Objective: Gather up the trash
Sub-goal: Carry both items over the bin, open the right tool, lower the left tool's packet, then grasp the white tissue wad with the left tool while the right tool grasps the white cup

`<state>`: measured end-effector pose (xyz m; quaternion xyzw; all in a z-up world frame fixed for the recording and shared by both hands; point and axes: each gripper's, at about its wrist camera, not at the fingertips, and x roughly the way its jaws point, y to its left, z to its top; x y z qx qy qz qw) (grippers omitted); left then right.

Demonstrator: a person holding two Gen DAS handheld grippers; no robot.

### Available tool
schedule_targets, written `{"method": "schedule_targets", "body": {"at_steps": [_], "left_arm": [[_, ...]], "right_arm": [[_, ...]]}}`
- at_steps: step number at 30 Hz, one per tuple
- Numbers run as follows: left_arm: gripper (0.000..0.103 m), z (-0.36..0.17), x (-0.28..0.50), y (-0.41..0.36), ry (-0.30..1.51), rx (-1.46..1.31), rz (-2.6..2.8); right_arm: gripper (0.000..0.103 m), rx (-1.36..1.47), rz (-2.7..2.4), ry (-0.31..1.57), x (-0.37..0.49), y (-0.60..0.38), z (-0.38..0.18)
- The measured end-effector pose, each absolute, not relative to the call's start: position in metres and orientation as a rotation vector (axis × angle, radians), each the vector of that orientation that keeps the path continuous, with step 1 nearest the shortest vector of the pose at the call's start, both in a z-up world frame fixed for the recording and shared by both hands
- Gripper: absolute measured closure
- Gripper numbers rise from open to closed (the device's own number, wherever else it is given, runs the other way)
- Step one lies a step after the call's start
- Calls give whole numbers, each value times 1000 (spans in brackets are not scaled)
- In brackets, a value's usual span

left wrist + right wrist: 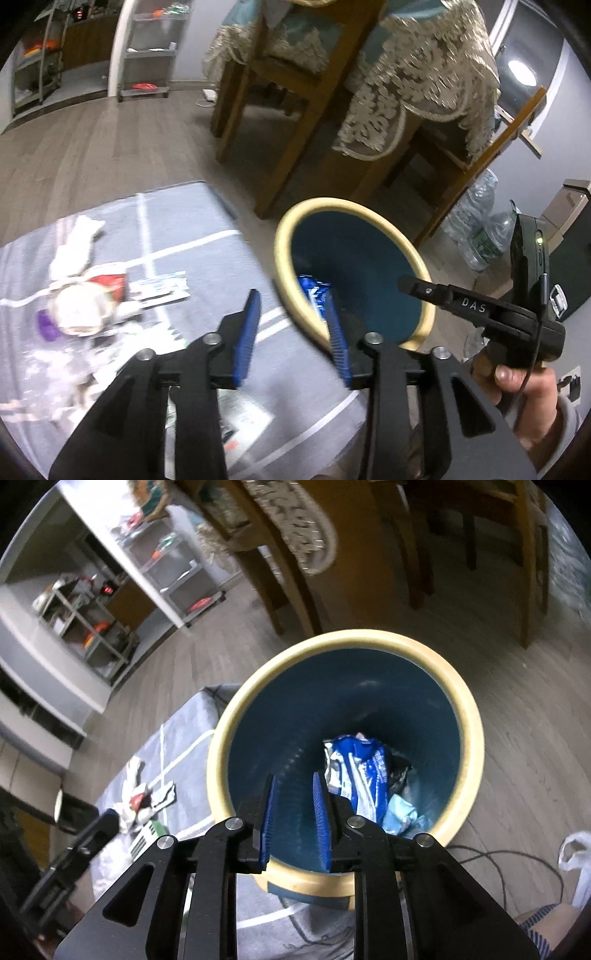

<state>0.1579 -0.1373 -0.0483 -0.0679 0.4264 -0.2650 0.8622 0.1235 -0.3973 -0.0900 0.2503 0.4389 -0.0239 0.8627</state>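
A blue bin with a cream rim [474,738] stands on the floor beside a grey mat [192,221]. Inside it lie a blue and white wrapper [364,771] and a pale blue crumpled piece [400,812]. My right gripper [293,805] hovers over the bin's mouth, open, with nothing between its blue pads. My left gripper [291,328] is open and empty at the bin's [284,236] left rim, over the mat's edge. On the mat lies a heap of trash: white crumpled paper [79,236], a red and white wrapper [110,282], a purple scrap [48,325] and printed paper [162,288].
A wooden table and chairs with a lace cloth [406,74] stand just behind the bin. Clear water bottles [476,218] sit at the right. A white plastic bag [576,864] and a black cable [491,860] lie on the floor. Grey shelves [92,620] line the far wall.
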Motion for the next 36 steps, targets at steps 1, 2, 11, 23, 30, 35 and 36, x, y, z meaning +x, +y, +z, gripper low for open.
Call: {"method": "schedule_targets", "body": {"at_steps": [1,2,11,23,30,35,36], "left_arm": [[58,-47,156,-129,891,-143,-545],[54,-45,154,-117,887,-141,-529],[48,-43,138,-31,921,-174,-357],[48,-82,98,15,1060,-285,-201],[48,-113,107,7,1163,-250,-161],[60,-135,110,7,1228,-243,-153],[66,-136,111,7,1234,-251,-162]], "right_arm": [[77,503,-39,920,124,-392,-89],[74,489,-32,919,123,-388,-88],[55,393,28,887,122,-359,-77],[51,304,124,916,118,-317,-77],[51,158,260,966,111,-270,-84],[48,97,322,993,109,-247,-89],[48,92,331,997,108,-244,-89]]}}
